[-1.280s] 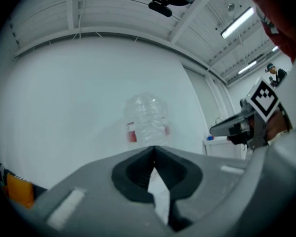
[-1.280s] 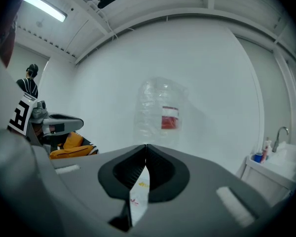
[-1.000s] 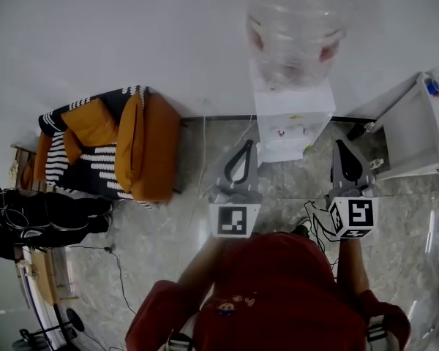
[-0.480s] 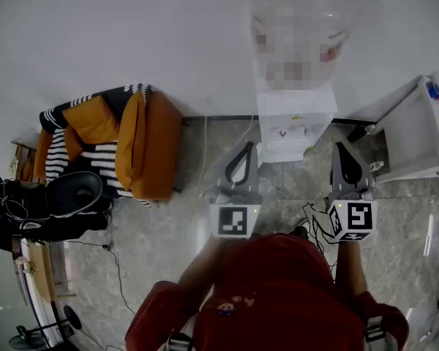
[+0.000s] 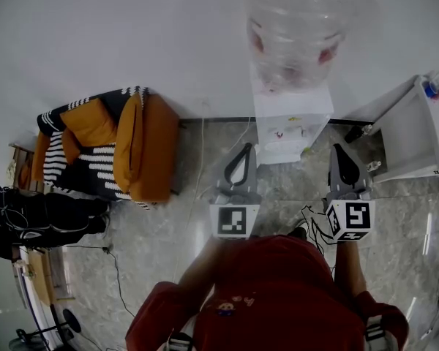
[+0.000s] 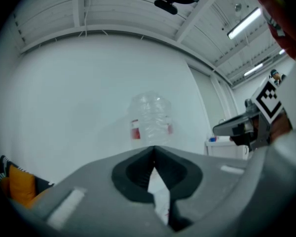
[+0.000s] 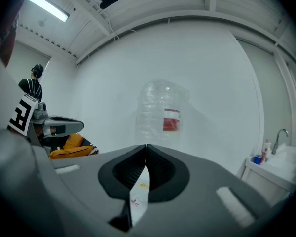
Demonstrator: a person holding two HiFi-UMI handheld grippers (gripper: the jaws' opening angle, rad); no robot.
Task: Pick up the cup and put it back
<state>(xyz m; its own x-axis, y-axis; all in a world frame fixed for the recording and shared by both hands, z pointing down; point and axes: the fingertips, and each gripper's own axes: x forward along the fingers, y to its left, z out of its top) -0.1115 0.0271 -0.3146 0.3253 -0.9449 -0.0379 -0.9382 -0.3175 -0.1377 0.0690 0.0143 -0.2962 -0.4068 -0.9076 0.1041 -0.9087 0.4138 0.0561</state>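
Note:
No cup shows in any view. A white water dispenser [image 5: 291,126] with a large clear bottle [image 5: 296,28] on top stands against the wall, straight ahead of both grippers. My left gripper [image 5: 246,147] points level at the dispenser's lower left, its jaw tips touching and nothing between them. My right gripper [image 5: 339,147] points at the dispenser's right side, also shut and empty. The bottle [image 6: 150,117] rises above the closed tips of the left gripper [image 6: 154,147] in the left gripper view. In the right gripper view the bottle [image 7: 163,115] stands above the right gripper [image 7: 146,145].
An orange and striped sofa [image 5: 110,148] sits against the wall at the left. A white sink cabinet [image 5: 421,130] stands at the right, its faucet [image 7: 278,137] in the right gripper view. A person in black [image 5: 36,218] is at the far left. Cables lie on the stone floor.
The person in black at the left edge has shifted a little. Both grippers have stayed in place and stayed shut.

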